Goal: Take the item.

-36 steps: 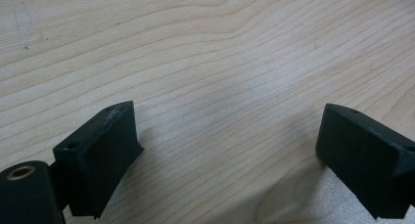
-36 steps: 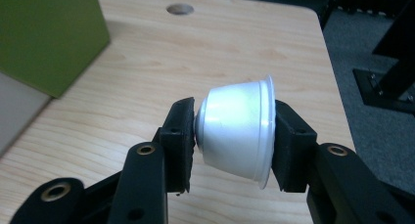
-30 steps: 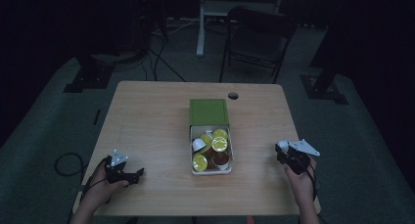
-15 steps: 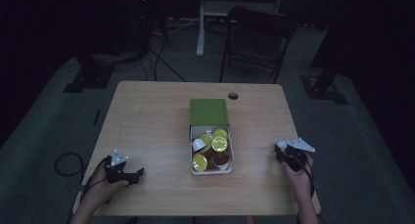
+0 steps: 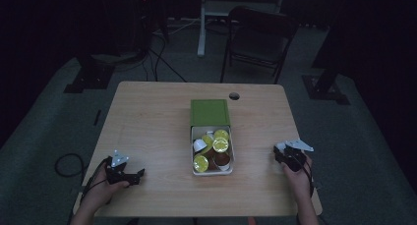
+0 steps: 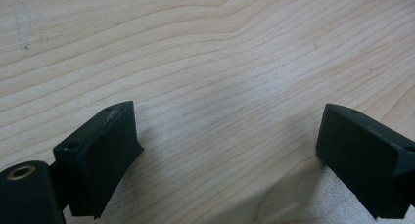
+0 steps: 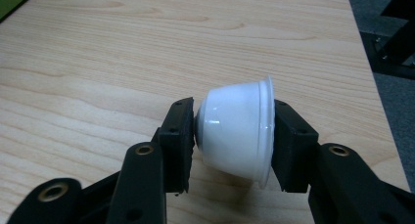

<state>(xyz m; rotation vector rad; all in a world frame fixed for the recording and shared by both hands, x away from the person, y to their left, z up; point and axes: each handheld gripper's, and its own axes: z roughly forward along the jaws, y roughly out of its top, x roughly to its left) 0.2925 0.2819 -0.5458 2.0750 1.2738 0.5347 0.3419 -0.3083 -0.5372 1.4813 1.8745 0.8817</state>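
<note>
My right gripper (image 7: 235,110) is shut on a white capsule (image 7: 237,131), which lies sideways between the pads just above the wooden table (image 7: 122,53). Its jaws have just eased a little wider, but both pads still touch the capsule. In the high view the right gripper (image 5: 284,151) is near the table's right edge, to the right of the box. An open box (image 5: 193,154) with a green lid (image 5: 210,112) holds several capsules (image 5: 220,144), some with yellow tops. My left gripper (image 5: 132,176) rests at the front left. Its jaws stand wide open over bare wood (image 6: 227,116).
A round cable hole (image 5: 234,96) lies near the table's far edge. A dark folding chair (image 5: 258,43) stands behind the table, with stands and cables on the floor around it. The table's right edge (image 7: 364,72) runs close beside my right gripper.
The right gripper has sunk a little toward the tabletop with the white capsule in it. The left gripper has stayed where it was.
</note>
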